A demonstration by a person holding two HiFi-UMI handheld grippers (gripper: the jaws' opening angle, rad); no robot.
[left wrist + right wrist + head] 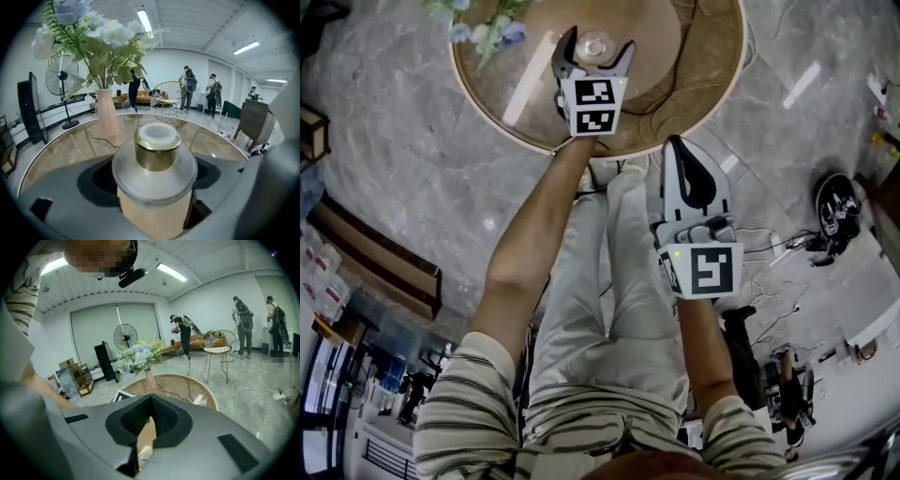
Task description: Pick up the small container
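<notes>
The left tool point(596, 49) stands with its jaws wide apart over the round counter point(698, 89). The small container point(157, 187) — pale body, gold collar, white cap — sits upright between them, with dark gaps showing on both sides. A pink vase point(107, 119) of flowers stands beyond it. The right tool point(151, 399) hangs off the counter's edge — jaws together, nothing between them.

Small container point(157, 187) on round table point(712, 56)
It stands between the left gripper's point(596, 45) jaws; the vase point(107, 112) stands beyond it, to the left.
</notes>
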